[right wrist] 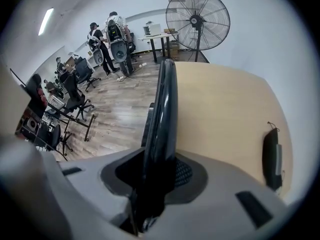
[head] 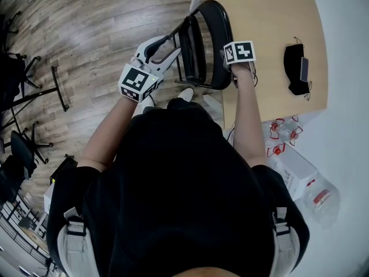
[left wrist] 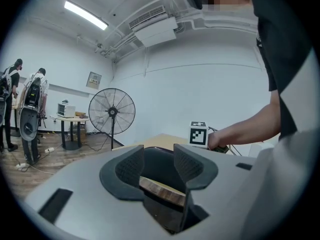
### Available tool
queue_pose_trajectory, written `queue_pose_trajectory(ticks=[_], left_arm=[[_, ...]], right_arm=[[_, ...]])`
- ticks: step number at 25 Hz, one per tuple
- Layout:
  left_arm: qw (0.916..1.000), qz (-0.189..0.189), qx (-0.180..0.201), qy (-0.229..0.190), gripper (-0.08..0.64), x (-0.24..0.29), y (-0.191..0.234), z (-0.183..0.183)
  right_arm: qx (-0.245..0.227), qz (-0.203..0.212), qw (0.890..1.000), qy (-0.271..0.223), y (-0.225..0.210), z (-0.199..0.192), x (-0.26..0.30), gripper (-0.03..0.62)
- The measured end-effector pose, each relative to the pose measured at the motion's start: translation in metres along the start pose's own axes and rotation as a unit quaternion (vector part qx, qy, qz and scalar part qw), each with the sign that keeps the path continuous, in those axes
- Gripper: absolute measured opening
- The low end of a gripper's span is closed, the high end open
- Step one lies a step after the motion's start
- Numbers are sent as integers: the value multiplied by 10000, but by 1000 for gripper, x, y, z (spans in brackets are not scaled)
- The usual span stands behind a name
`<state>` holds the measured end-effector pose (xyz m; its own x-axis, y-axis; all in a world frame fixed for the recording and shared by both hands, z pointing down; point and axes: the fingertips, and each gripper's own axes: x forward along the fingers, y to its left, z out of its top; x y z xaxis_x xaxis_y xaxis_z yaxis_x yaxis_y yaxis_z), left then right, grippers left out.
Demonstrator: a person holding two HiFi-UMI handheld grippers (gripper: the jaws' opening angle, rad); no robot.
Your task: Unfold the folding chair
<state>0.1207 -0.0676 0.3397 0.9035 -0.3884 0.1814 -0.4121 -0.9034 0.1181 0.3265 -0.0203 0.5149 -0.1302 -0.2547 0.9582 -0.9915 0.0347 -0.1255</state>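
A black folding chair (head: 207,45) stands half folded between me and a wooden table (head: 271,22). My right gripper (head: 229,73) points steeply down and is shut on the top rim of the chair's backrest (right wrist: 164,114), which runs up between its pads (right wrist: 182,174). My left gripper (head: 176,42) reaches in from the left, almost level. It is shut on the chair's seat (left wrist: 160,186), whose wood-coloured edge lies across the gap between its pads (left wrist: 192,166). The right gripper's marker cube (left wrist: 198,134) shows beyond the seat.
A black pouch (head: 296,68) with a phone lies on the table's right side. Clear bottles with red caps (head: 282,134) and a white box sit on the floor at the right. Office chairs (head: 23,149) stand left; a standing fan (right wrist: 198,19) and people (right wrist: 107,39) are farther off.
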Motion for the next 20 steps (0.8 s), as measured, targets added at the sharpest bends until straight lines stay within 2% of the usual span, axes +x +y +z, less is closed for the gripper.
queue_pose_trajectory(ticks=[13,20], left_arm=[[9998,41,-154,127,178,-34,34,-18],[9990,52,-202,398,178,-41,51,-38]], right_arm=[[-232,-79,9996,-161,71,14,-1,110],[-331,-56,9990,-300,112,20,0,110]])
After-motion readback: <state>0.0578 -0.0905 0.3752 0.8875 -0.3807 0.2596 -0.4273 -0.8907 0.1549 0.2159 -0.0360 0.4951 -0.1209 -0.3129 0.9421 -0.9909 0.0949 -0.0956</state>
